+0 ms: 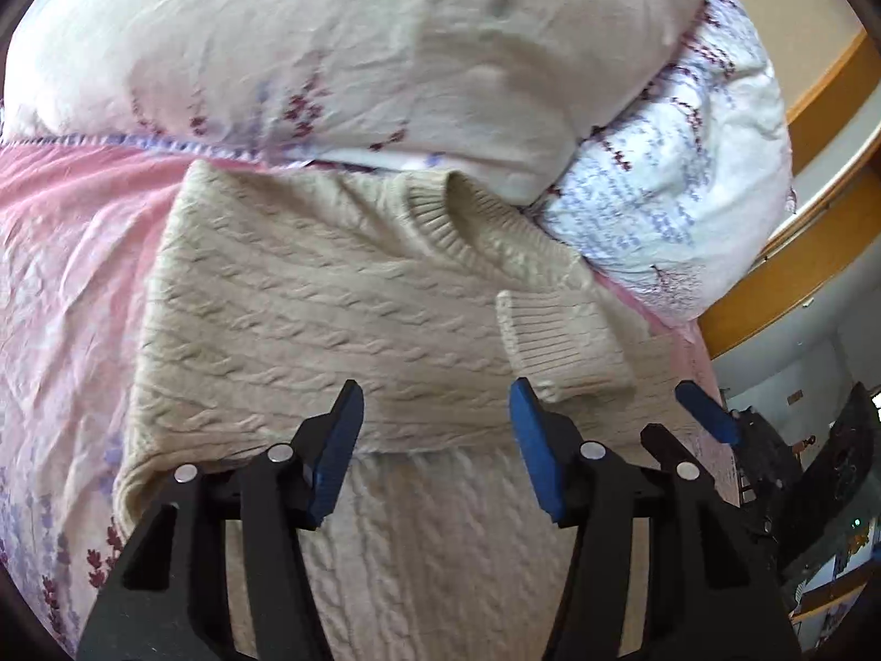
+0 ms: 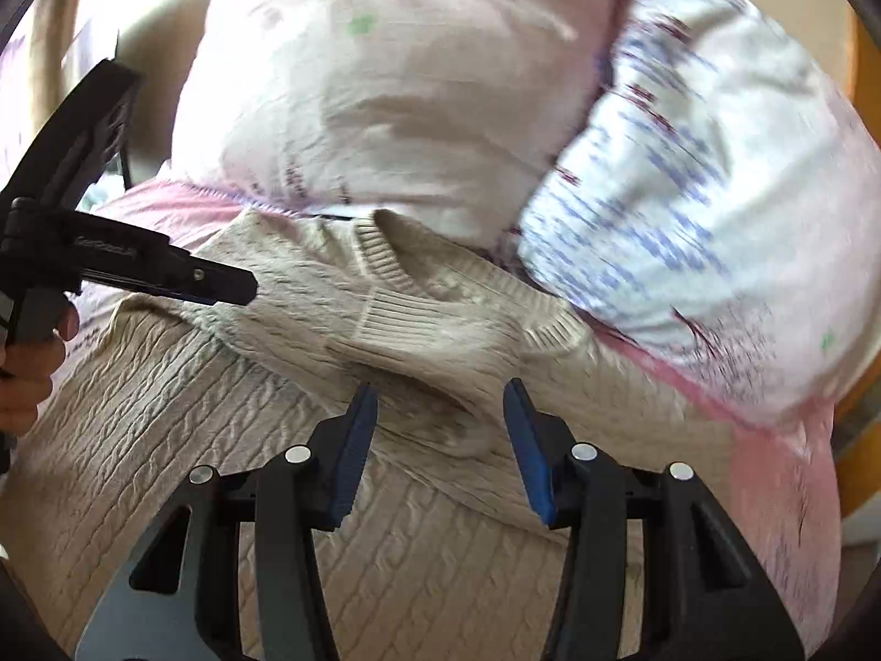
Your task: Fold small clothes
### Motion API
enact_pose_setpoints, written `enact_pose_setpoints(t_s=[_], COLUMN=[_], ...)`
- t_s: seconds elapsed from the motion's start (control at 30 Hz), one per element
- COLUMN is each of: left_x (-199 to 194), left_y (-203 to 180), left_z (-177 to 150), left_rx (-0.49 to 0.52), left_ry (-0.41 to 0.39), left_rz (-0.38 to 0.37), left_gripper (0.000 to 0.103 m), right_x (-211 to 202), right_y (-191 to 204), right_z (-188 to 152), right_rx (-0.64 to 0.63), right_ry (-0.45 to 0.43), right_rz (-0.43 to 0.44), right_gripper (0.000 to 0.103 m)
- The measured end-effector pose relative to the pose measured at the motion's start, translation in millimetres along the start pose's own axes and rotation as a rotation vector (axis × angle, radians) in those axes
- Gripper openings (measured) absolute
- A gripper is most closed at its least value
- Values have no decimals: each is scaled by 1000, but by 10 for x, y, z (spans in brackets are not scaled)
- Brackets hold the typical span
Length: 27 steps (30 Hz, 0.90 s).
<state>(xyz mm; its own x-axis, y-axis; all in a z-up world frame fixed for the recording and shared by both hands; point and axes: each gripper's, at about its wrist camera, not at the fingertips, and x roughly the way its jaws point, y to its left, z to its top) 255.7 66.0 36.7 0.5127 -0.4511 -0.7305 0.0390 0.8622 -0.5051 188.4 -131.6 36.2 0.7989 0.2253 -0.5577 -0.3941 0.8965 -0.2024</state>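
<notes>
Left gripper hangs over the lower body of the sweater with its jaws apart and nothing clamped between them; cloth shows through the gap, but the pads do not press on it. Right gripper is likewise parted and empty, poised above the sweater's right side.

Location of the work piece: the cream cable-knit sweater lies flat on the bed sheet, collar toward the pillows. One sleeve is already laid across the chest, its ribbed cuff resting on the body just ahead of the left gripper.

Step in hand, as judged: sleeve fold-in is complete on at least one side, and both grippers are released between grasps. The next move probably calls for pinching the hem or lower edge at both sides, then carrying it up toward the collar without disturbing the laid sleeve.

Count:
- sweater: one
- pillows: two, a pale pillow and a blue-patterned pillow
- grippers: two
- cuffs visible: one
</notes>
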Motion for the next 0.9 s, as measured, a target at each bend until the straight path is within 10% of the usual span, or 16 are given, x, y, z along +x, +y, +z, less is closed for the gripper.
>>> enact_pose_setpoints(t_s=[0.2,0.3,0.63,0.73,0.9], left_x=[-10,-29,-36,-153,-507], left_y=[337,469,580,577,757], left_z=[-68,-80,-102,-86,85], left_rx=[-43,-63,-98,-103,-118], left_ry=[11,11,5,-15,-131], left_rz=[31,24,-16,-39,20], left_gripper=[29,21,15,35,52], right_x=[328,488,-28,8,-2], right_y=[536,504,-1182,-1513,-1841], right_z=[72,82,-483,-844,-989], right_rx=[-283,-288,682,882,1045], right_ry=[34,63,30,94,63], right_rz=[-94,-178,-8,122,186], right_gripper=[51,4,5,7,48])
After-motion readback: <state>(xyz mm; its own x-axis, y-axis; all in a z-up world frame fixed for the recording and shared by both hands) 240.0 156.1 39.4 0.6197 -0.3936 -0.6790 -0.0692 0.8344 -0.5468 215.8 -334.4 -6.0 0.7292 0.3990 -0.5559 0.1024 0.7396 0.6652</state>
